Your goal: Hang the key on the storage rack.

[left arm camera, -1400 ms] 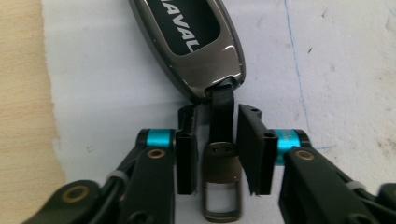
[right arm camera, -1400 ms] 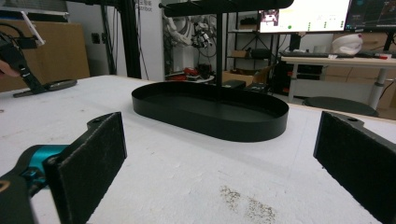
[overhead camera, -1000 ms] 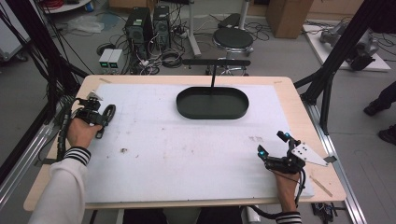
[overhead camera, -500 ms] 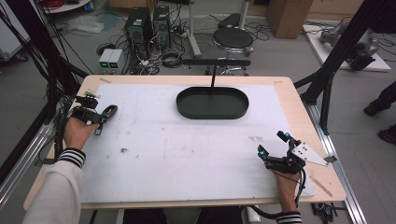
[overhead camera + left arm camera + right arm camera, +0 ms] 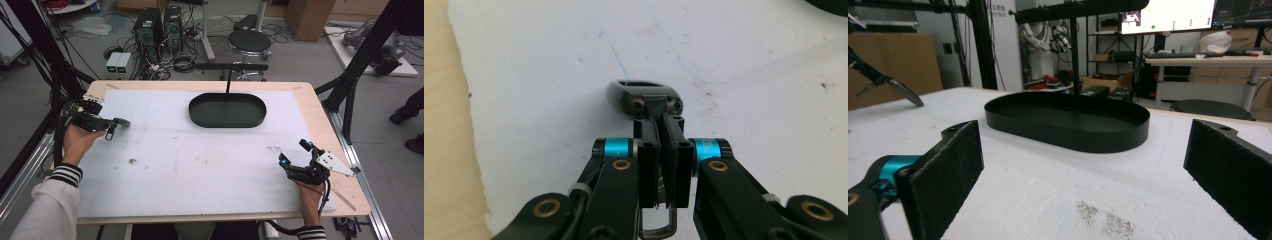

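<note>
Your left claw point(image 5: 111, 124) is clamped tight on a small dark metal clip point(image 5: 644, 97). In the left gripper view the clip sits squeezed between the two black jaws, its rounded head sticking out past the tips and a wire loop of it hanging down behind them. In the high view the clip point(image 5: 119, 122) pokes out of that claw toward the middle of the worktop point(image 5: 200, 165), lifted clear of the white sheet, near the left edge and well apart from the black oval tray point(image 5: 227, 111) with its upright post.

Your right claw point(image 5: 295, 153) rests near the right front corner with its jaws spread wide and nothing between them; in the right gripper view the tray point(image 5: 1068, 125) lies beyond its two pads.

Compared with a second ago, your left hand point(image 5: 80, 142) has come up and shifted a little toward the far side, carrying the clip with it, and the grip has stayed closed. Your right hand point(image 5: 310, 192) and the tray have not moved.
</note>
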### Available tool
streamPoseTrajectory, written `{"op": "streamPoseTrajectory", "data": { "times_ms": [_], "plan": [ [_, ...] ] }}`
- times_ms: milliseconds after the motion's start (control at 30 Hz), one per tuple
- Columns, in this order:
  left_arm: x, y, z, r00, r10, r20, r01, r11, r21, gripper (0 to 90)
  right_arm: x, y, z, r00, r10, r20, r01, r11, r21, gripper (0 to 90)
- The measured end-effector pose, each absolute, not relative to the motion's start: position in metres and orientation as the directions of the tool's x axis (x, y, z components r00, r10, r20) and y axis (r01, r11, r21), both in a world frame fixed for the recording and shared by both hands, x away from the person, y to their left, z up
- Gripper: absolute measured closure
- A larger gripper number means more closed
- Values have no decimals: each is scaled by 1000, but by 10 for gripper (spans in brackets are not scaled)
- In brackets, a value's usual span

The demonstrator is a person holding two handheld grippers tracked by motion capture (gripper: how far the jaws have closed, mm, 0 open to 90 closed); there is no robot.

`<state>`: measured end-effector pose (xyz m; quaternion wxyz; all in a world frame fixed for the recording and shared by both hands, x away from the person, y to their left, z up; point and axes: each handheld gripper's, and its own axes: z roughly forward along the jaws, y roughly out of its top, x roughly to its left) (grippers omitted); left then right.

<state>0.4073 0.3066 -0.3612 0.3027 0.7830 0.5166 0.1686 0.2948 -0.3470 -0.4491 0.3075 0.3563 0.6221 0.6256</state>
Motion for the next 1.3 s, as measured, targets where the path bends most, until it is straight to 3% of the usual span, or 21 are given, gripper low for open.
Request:
{"op": "streamPoseTrajectory", "data": {
  "times_ms": [167,567,1300],
  "plan": [
    [403,288,-336,524,851,-16,631,-376,678,859,297,-347,-435,-589,806,61,48,-41,998,14],
    [388,250,-301,702,711,-37,472,-426,772,859,311,-333,-397,-722,691,34,59,12,998,14],
    [380,166,-281,895,444,-27,270,-493,827,859,346,-283,-341,-914,406,0,75,170,983,14]
  ]
}}
